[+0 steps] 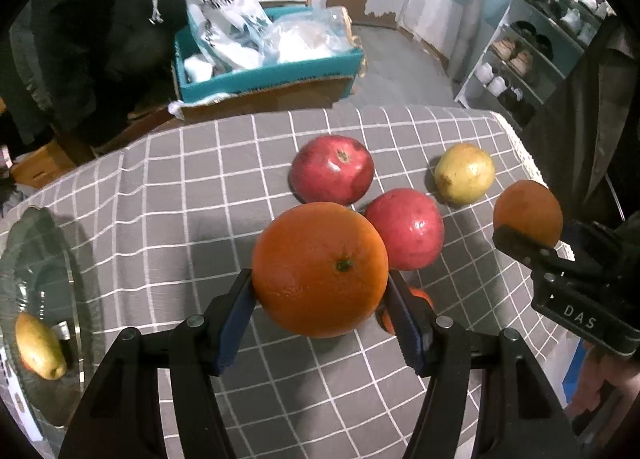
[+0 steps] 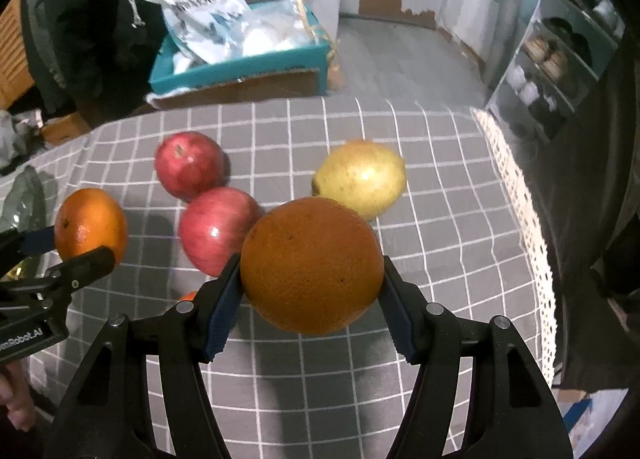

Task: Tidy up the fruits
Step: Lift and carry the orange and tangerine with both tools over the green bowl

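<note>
Left hand-held gripper clamps one orange above the checked worktop; right hand-held gripper clamps another orange beside two red apples.

left wrist view: looks steeply down along the left gripper, close over the grey checked tablecloth.
right wrist view: same tilt and nearness, beside it at 3 o'clock.
shared: two red apples, yellow-green pear, teal cardboard box at 12 o'clock.

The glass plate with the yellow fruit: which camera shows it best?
The left wrist view. The glass plate fills its left edge, a yellow fruit lying on it. The right wrist view shows only a glassy sliver at its left edge.
</note>
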Demonstrator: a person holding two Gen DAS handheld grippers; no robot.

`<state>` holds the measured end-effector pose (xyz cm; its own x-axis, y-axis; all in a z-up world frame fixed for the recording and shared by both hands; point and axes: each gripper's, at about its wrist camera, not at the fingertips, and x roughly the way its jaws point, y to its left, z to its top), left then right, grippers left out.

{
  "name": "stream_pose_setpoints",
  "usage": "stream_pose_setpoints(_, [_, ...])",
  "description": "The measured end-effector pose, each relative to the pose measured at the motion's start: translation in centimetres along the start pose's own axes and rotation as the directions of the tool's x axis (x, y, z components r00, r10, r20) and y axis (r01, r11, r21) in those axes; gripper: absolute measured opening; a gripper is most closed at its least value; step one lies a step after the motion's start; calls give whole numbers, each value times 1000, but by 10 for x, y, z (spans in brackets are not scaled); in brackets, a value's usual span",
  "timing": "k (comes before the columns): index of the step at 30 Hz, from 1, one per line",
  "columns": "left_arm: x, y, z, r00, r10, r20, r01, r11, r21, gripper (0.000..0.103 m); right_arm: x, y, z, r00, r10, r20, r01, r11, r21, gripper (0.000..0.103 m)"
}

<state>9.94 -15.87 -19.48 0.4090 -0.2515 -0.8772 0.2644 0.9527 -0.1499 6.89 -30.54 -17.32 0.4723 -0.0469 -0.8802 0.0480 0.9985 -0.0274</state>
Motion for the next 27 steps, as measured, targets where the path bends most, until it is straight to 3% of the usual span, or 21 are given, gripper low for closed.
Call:
stream_pose_setpoints(14, [-60, 9, -2, 994, 10, 111, -9, 1000, -12, 66, -55, 16, 9, 991, 28, 132, -22, 999, -47, 65])
stream_pose_setpoints(27, [-108, 18, -3, 977, 18, 211, -16, 1000, -12, 66, -97, 38, 13, 972, 57, 229, -38, 995, -89, 65])
